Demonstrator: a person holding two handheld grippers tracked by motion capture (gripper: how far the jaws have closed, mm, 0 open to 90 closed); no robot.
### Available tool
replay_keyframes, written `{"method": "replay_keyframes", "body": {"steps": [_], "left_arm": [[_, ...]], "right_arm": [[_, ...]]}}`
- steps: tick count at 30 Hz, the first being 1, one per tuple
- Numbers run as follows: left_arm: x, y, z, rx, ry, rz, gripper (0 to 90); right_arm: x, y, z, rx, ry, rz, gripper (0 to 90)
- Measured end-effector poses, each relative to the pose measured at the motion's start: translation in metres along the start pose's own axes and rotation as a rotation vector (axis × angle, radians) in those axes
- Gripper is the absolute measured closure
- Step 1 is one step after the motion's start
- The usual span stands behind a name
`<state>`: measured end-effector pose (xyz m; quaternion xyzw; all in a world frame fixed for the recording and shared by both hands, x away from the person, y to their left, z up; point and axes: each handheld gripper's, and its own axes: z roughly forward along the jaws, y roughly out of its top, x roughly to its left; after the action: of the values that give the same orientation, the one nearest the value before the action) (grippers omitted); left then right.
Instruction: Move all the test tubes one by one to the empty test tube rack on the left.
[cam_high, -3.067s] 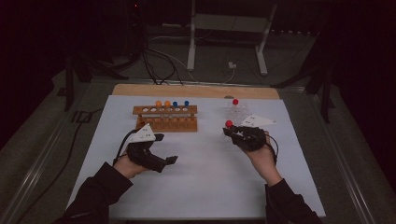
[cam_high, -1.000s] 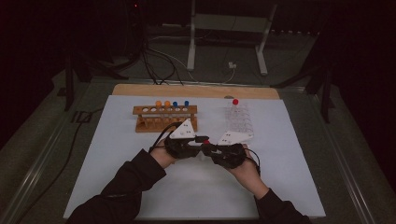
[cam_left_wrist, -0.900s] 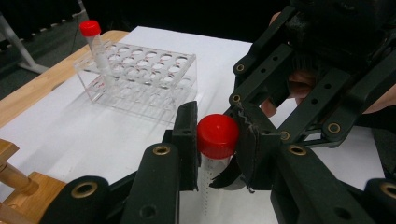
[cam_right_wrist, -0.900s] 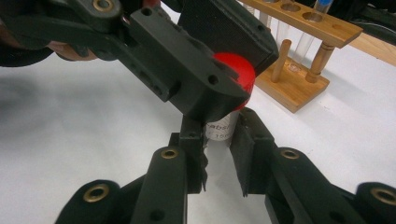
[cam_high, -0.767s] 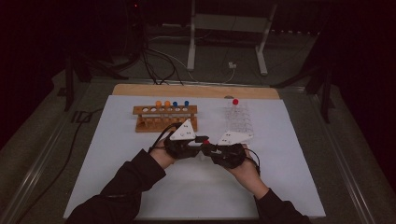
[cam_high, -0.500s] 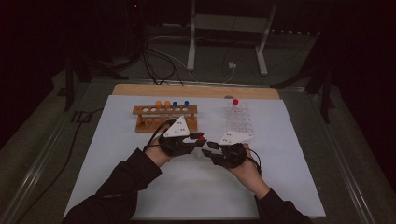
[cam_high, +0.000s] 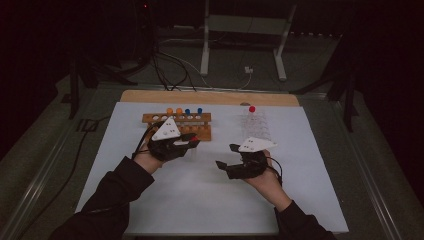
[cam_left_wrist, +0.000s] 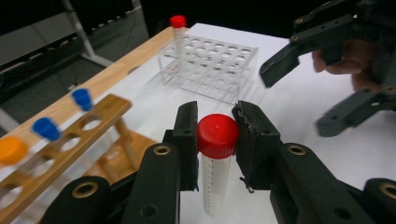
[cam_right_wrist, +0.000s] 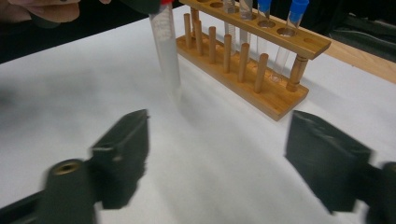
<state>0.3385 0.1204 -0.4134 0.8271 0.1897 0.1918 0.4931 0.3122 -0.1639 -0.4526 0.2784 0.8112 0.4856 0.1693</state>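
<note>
Red-capped tube (cam_left_wrist: 216, 161): upright between my left tongs' (cam_left_wrist: 216, 140) jaws, clamped at its cap.
Right tongs (cam_right_wrist: 217, 154): I hold them spread wide, gripping nothing, near the tube.
Wooden rack (cam_high: 177, 125): just behind my left tongs.
Clear rack (cam_high: 255, 125): beyond my right tongs.

Black grippers (cam_high: 192, 144) — dark sleeves (cam_high: 110, 192)

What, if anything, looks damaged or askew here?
The left tool has a ragged, chipped pad edge beside the red-capped clear plastic tube it grips. The tube hangs upright; nothing is spilled.
</note>
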Motion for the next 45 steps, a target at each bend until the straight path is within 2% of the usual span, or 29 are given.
{"method": "replay_keyframes", "body": {"steps": [5, 9, 15, 23, 34, 39, 43, 45], "left_arm": [[0.01, -0.002, -0.014, 0.001, 0.041, -0.015, 72.1], [0.019, -0.005, -0.024, 0.003, 0.078, -0.028, 72.1], [0.034, -0.005, -0.036, 0.007, 0.132, -0.04, 72.1], [0.053, 0.001, -0.047, -0.014, 0.2, -0.068, 72.1], [0.078, 0.005, -0.046, -0.04, 0.287, -0.121, 72.1], [0.089, 0.007, -0.041, -0.044, 0.329, -0.13, 72.1], [0.096, 0.01, -0.038, -0.06, 0.346, -0.151, 72.1], [0.1, 0.011, -0.035, -0.062, 0.367, -0.146, 72.0]], "right_arm": [[0.0, 0.001, 0.0, -0.005, -0.003, 0.021, 7.6], [0.0, 0.002, -0.001, -0.013, 0.002, 0.034, 2.1], [-0.002, 0.002, -0.001, -0.014, 0.025, 0.04, 0.0], [-0.001, 0.002, -0.002, -0.015, 0.022, 0.023, 0.0], [-0.002, 0.002, -0.002, -0.016, 0.033, 0.028, 0.0], [-0.002, 0.002, -0.003, -0.017, 0.034, 0.03, 0.0], [-0.003, 0.001, -0.003, -0.018, 0.034, 0.03, 0.0], [-0.004, 0.001, -0.003, -0.019, 0.034, 0.032, 0.0]]}}
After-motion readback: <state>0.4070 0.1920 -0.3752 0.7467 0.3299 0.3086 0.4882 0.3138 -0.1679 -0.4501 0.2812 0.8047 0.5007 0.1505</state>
